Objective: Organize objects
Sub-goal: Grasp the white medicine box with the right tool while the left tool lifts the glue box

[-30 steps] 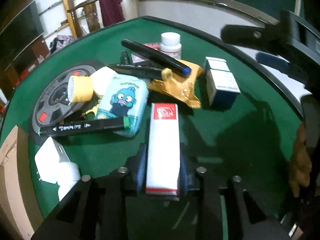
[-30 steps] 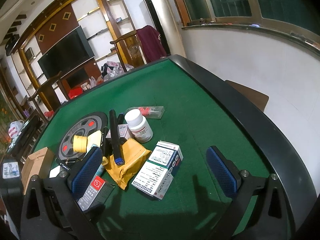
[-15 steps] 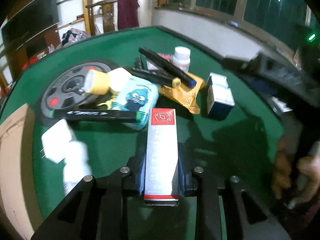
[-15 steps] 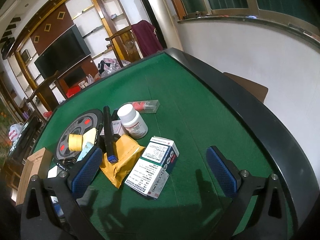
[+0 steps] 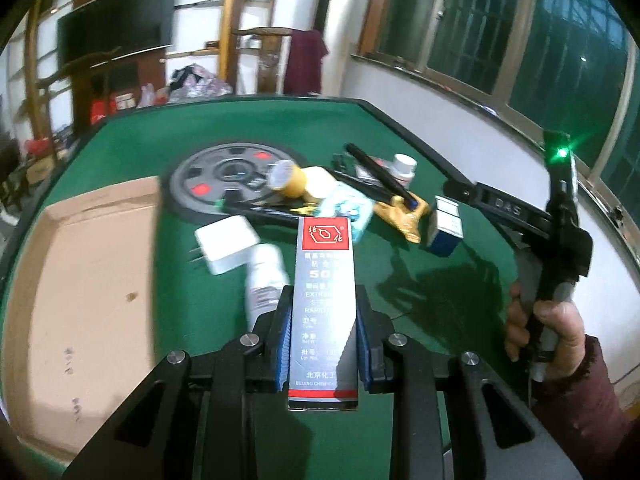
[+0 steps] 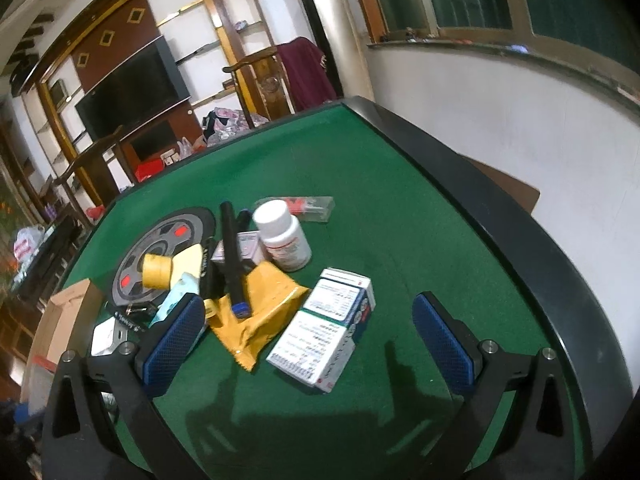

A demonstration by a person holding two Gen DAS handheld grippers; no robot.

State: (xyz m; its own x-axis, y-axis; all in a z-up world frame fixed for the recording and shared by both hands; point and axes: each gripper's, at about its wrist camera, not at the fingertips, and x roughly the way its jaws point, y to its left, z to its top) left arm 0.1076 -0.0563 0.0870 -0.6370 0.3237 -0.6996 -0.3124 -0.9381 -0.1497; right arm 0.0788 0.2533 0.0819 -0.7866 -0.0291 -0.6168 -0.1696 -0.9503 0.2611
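My left gripper (image 5: 323,316) is shut on a long grey glue box with a red label (image 5: 325,280) and holds it above the green table. A flat cardboard box (image 5: 76,280) lies at the left. My right gripper (image 6: 308,340) is open and empty, hovering above a white and blue medicine box (image 6: 324,336); it also shows at the right of the left wrist view (image 5: 452,190). A pile holds a yellow pouch (image 6: 256,312), a black marker (image 6: 232,256), a white pill bottle (image 6: 284,236) and a tape roll (image 6: 156,272).
A white charger (image 5: 226,244) and a white tube (image 5: 266,276) lie just ahead of the left gripper. A grey round disc (image 5: 228,178) is set in the table. A clear packet (image 6: 308,208) lies behind the bottle. The table's black rim (image 6: 500,232) runs along the right.
My left gripper has lifted and pulled back to the left with the glue box, bringing the cardboard box into view. The right gripper has edged slightly closer to the pile, still open.
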